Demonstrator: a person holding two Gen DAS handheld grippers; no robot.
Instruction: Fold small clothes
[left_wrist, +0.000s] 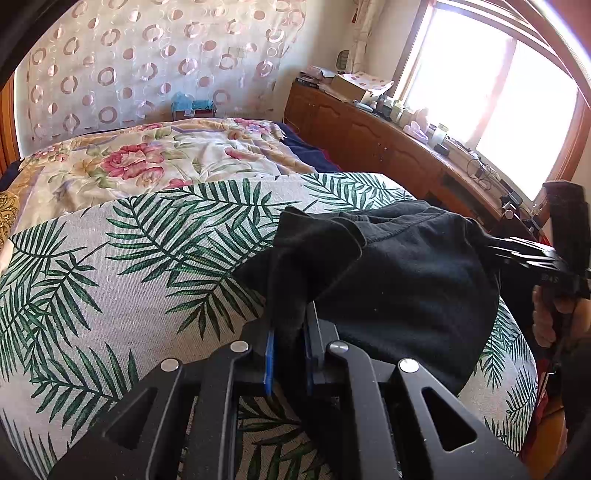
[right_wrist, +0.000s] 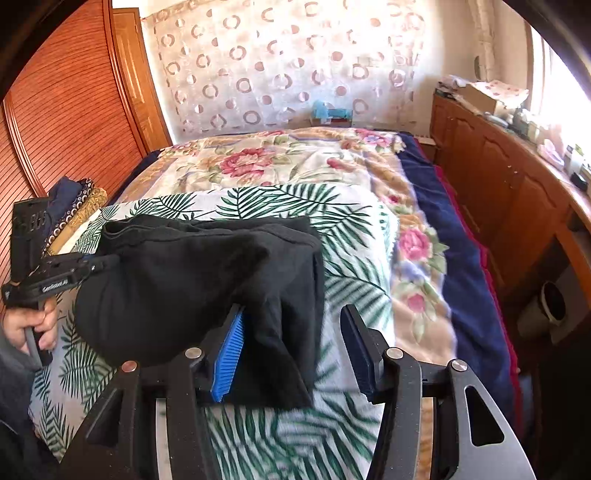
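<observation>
A small black garment (left_wrist: 413, 280) lies bunched on the palm-leaf cloth (left_wrist: 129, 277) that covers the bed. My left gripper (left_wrist: 290, 325) is shut on one corner of it and holds that corner raised. In the right wrist view the garment (right_wrist: 192, 280) drapes over the left blue-padded finger (right_wrist: 231, 354) of my right gripper (right_wrist: 295, 332), whose jaws stand wide apart with a fold of cloth between them. The right gripper also shows in the left wrist view (left_wrist: 491, 245), its tip against the garment's far edge. The left gripper shows in the right wrist view (right_wrist: 107, 263), at the garment's left side.
A floral blanket (right_wrist: 280, 162) and a navy blanket (right_wrist: 469, 280) lie beyond and right of the leaf cloth (right_wrist: 351, 266). A wooden cabinet (right_wrist: 517, 206) with clutter runs along the right under a bright window. A wooden wardrobe (right_wrist: 74, 110) stands at left, with folded fabrics (right_wrist: 77, 206) beside it.
</observation>
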